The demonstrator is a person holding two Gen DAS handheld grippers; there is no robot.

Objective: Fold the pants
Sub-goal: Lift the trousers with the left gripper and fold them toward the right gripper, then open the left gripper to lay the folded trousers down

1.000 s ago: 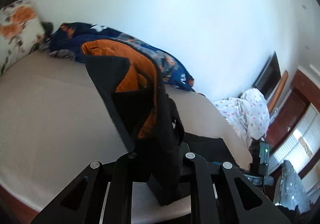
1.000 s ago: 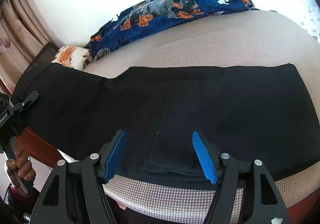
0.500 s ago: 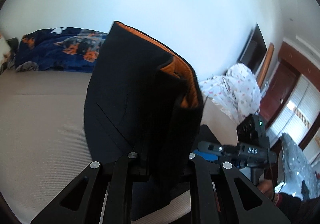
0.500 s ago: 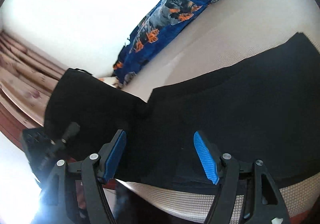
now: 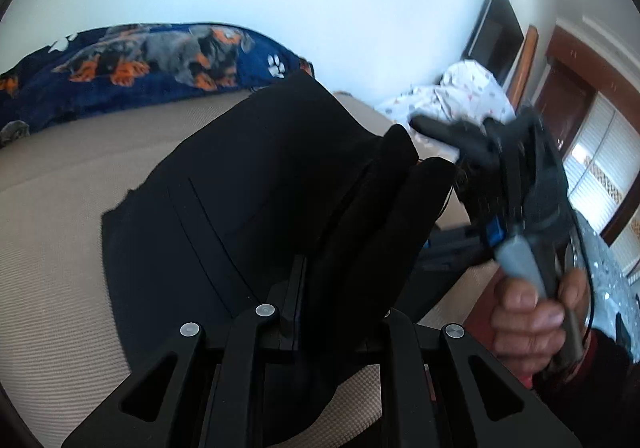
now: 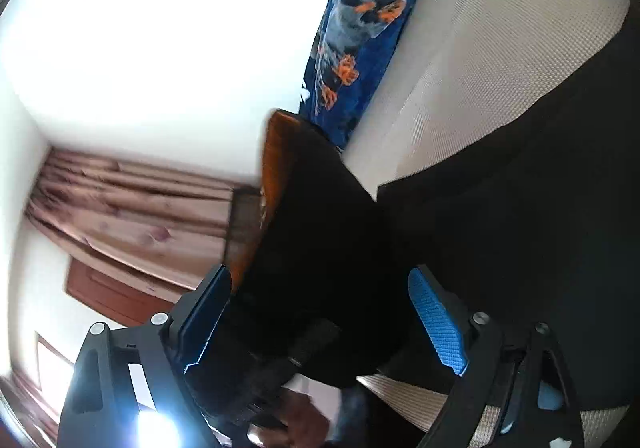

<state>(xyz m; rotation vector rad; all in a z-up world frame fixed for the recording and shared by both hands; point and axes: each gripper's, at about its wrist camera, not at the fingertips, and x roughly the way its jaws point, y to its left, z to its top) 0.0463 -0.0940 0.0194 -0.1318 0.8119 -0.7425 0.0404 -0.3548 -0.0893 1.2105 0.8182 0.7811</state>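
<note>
Left gripper [image 5: 340, 312] is clamped on a bunched end of the pants [image 5: 248, 208], lifting it above the half lying flat on the bed [image 5: 52, 256]. Right gripper [image 6: 320, 312] has its blue pads [image 6: 438, 328] spread wide, gripping nothing, black cloth between and behind them. Orange lining [image 6: 276, 176] shows on the raised edge.

Progress, my read: mid-fold, one end carried over toward the other, not laid down yet; placing and smoothing remain.

Pose: left gripper points across the bed; right hand [image 5: 532, 320] holds its tool tilted, close beside the lifted cloth. Blue dog-print blanket [image 5: 132, 64] lies by the wall.
</note>
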